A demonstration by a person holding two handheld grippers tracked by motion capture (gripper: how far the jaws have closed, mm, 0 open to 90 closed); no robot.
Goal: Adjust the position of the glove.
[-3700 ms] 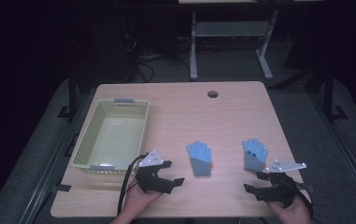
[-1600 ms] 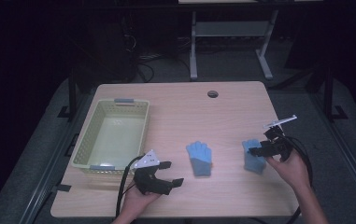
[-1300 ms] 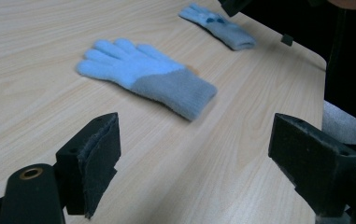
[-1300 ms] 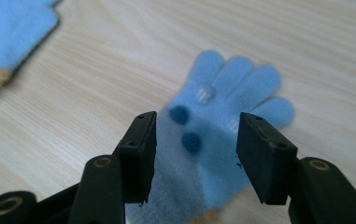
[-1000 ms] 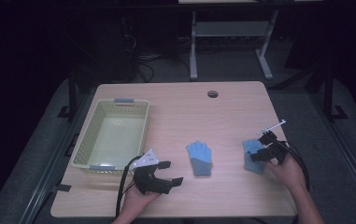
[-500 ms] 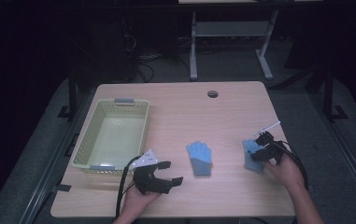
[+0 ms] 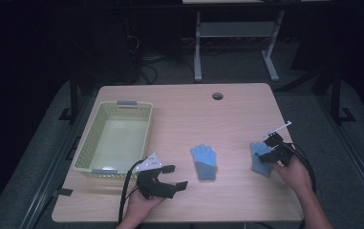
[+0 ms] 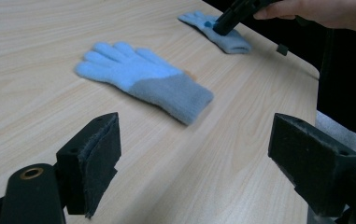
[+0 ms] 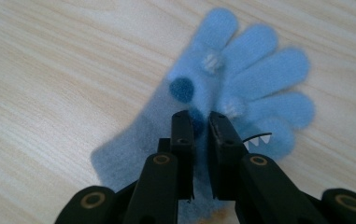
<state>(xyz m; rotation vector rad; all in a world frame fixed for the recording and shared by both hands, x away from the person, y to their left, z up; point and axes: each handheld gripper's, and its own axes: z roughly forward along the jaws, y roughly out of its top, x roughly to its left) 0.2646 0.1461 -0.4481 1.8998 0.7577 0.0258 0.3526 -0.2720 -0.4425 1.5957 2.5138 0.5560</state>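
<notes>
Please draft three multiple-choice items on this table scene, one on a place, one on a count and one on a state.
1. Where does the basket stand on the table in the high view?
A. left side
B. right edge
C. by the round hole

2. How many blue gloves lie on the table?
A. one
B. two
C. three

3. How do the right claw jaws stand?
A. wide open over bare wood
B. pinched on the right glove
C. inside the basket

Answers: 1 A, the basket sits at the left side. 2 B, the middle glove and the right glove. 3 B, the jaws have just been closing and now pinch a fold of glove fabric.
</notes>
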